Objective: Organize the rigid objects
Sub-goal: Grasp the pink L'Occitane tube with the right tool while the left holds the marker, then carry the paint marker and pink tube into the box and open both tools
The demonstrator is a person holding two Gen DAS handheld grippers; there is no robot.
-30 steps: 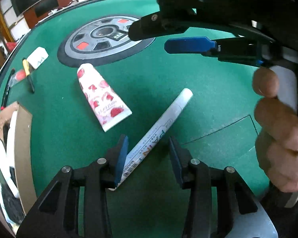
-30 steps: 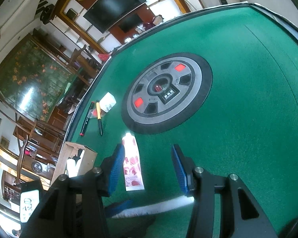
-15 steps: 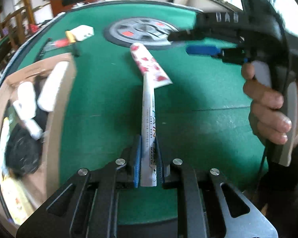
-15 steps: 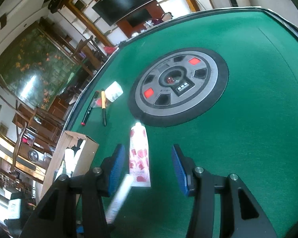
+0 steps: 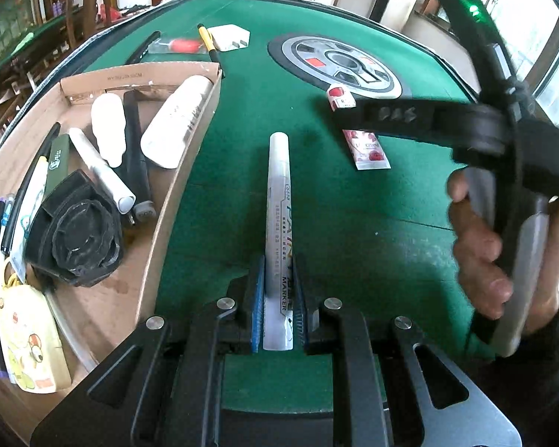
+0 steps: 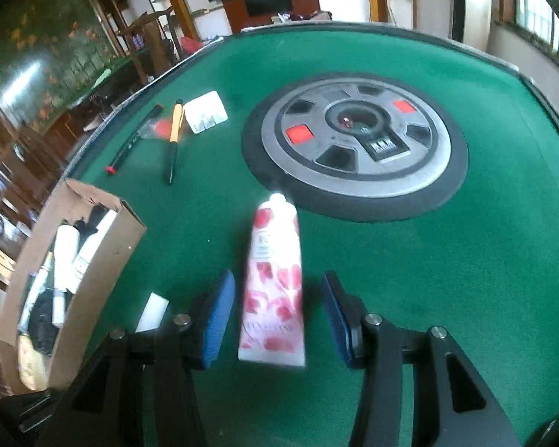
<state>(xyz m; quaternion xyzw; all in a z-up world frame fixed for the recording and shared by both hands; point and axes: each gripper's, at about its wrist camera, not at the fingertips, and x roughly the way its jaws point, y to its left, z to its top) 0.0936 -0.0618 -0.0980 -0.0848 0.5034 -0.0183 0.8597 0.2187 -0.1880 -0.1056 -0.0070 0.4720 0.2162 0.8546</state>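
My left gripper (image 5: 278, 279) is shut on a white paint marker (image 5: 278, 205), which points away over the green felt. A cardboard box (image 5: 175, 190) lies to its left, holding bottles, pens and a black round part. My right gripper (image 6: 277, 298) stands open, and a white tube with a red flower print (image 6: 275, 283) lies on the felt between its blue pads (image 6: 218, 320). In the left wrist view the same tube (image 5: 367, 147) shows partly under the right gripper's black finger, held by a hand (image 5: 477, 246).
A yellow-black pen (image 6: 174, 138), a black pen with a red tip (image 6: 130, 141), a small red item and a white adapter (image 6: 205, 113) lie at the table's far left. A round grey hub (image 6: 354, 145) sits in the table's middle. The box (image 6: 93, 260) stands left of the tube.
My left gripper closed on the paint marker, swung it straight and moved toward the box. My right gripper moved over the flower-print tube, which now lies between its fingers.
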